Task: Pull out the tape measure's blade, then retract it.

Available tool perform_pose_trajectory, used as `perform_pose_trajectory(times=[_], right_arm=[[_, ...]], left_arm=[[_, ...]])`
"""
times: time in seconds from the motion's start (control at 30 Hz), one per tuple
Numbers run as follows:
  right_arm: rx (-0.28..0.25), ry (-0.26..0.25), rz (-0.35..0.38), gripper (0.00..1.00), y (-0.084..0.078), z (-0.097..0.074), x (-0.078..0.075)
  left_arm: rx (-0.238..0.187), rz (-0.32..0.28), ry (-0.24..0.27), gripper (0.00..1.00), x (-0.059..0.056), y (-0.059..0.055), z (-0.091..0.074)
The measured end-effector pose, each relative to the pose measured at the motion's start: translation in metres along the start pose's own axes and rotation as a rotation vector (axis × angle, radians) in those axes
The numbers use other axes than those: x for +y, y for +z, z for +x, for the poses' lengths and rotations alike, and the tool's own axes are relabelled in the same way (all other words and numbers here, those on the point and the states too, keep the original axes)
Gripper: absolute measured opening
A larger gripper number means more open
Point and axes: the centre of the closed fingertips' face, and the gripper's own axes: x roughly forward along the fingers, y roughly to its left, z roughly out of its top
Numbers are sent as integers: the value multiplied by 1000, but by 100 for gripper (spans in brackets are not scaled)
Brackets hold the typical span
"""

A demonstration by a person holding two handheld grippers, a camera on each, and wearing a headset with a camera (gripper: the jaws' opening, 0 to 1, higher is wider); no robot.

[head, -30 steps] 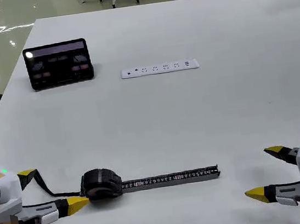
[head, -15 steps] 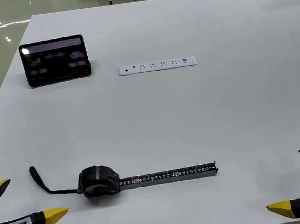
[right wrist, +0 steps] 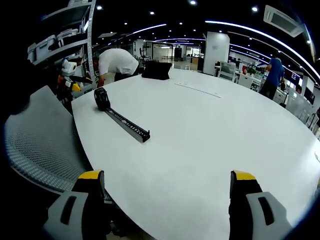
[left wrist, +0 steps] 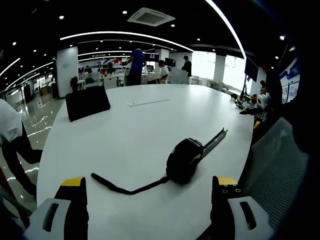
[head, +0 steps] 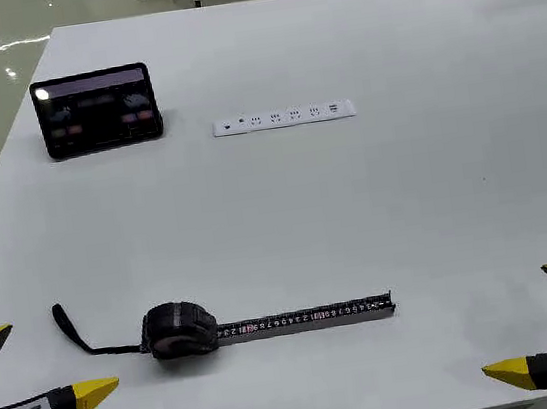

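Presently, the white table (head: 373,191) carries all the items under inspection.

Left gripper (head: 62,356): sits at the near left edge of the table, jaws spread wide, yellow tips well apart. It holds nothing and touches nothing. In the left gripper view (left wrist: 150,181) the tape measure lies ahead between the lines of the two jaws, clear of both.

Right gripper (head: 517,321): sits at the near right edge, jaws likewise spread wide and empty, with no contact on any object. In the right gripper view (right wrist: 167,175) bare table surface lies between the tips, and the tape measure is well away to the left.

Tablet (head: 97,111): propped upright at the far left of the table, screen lit.

Power strip (head: 283,117): white, flat on the table, right of the tablet and apart from it.

Tape measure (head: 180,330): black case resting on the table near the front edge, closer to the left gripper than to the right.

Blade (head: 309,318): drawn out of the case, lying flat, running toward the right gripper, end hook well short of it.

Strap (head: 78,331): black, trailing from the case toward the left gripper, not touching it.
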Motion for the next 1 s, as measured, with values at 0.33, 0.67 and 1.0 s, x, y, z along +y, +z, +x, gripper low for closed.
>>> perform_pose_trajectory(times=[0.33,0.67,1.0], right_arm=[[23,11,-19,100,-7,-2,4],[42,47,-111,100,14,15,3],[125,130,-266,92,23,43,11]], left_arm=[[-11,-13,-5,100,-3,1,1],[72,-131,59,100,-27,3,29],[11,-40,64,100,-53,54,56]])
